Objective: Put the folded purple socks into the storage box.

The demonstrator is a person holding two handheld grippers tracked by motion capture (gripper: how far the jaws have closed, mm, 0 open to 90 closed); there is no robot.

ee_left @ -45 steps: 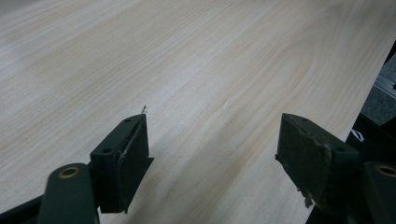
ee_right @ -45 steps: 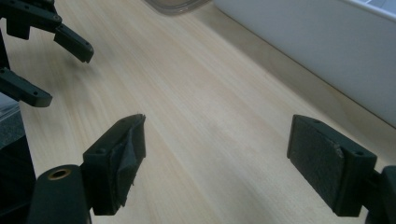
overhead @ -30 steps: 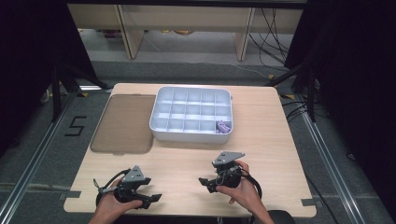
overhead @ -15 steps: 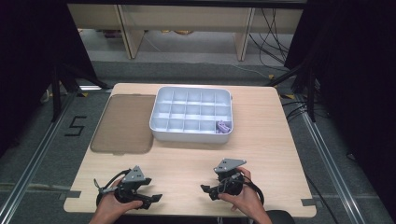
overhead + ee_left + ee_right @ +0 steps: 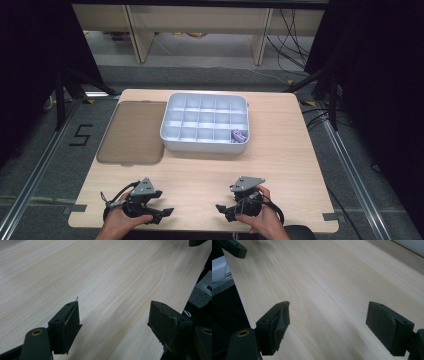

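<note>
Lying well beyond both empty jaws, compartment tray [image 5: 205, 120], small purple part [image 5: 239, 135] inside

Pale matt wood-grain table [image 5: 280, 165], white glossy plastic tray [image 5: 172, 135], matt black gripper pads [image 5: 384, 326]

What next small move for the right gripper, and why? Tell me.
Probably lift the right gripper toward the white compartment tray: its jaws stand open with nothing between them, and the small purple piece lies in the tray's near right corner.
</note>
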